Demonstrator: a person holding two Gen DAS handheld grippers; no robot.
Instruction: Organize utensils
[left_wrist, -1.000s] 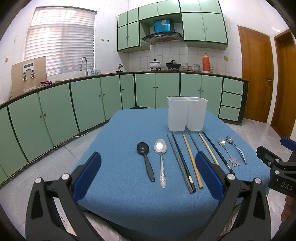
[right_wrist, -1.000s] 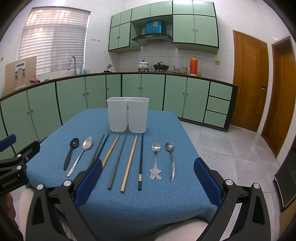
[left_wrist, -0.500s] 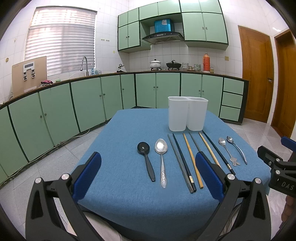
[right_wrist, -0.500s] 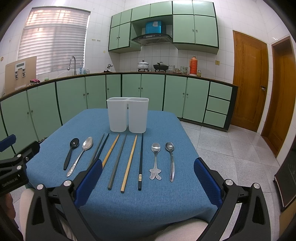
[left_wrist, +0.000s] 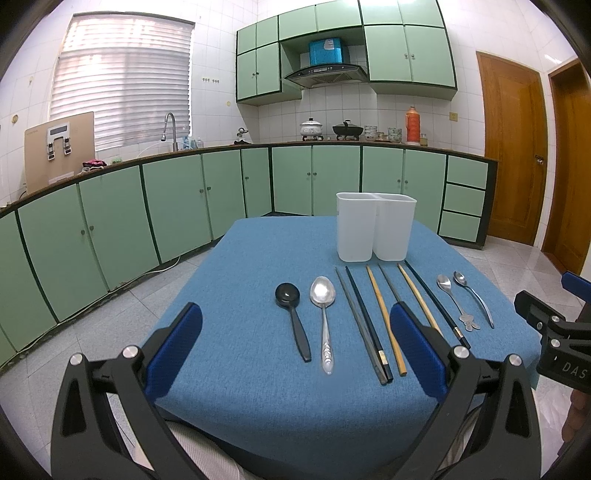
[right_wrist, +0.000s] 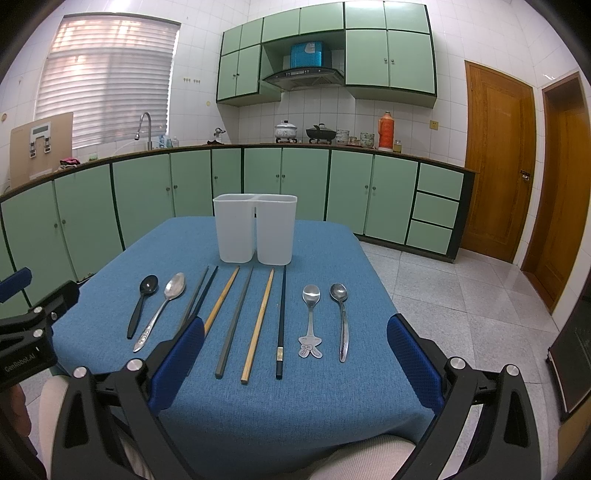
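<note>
Left gripper (left_wrist: 295, 347): black angular frame with triangular cut-outs; two fingers faced with blue textured pads (left_wrist: 173, 347).
Left gripper hardware: round silver screw heads at the finger joints.
Left gripper marking: white lettering "GenRobot.AI" on its black side, read from the right wrist view.
Right gripper (right_wrist: 295, 360): same black frame, same cut-outs, blue mesh-textured pads (right_wrist: 415, 360).
Right gripper hardware: silver round screws at each finger pivot.
Right gripper marking: white letters "DAS" on its black body, the rest cut off, seen from the left wrist view.
Clothing: pale, finely striped fabric (right_wrist: 369, 456) below the grippers.
</note>
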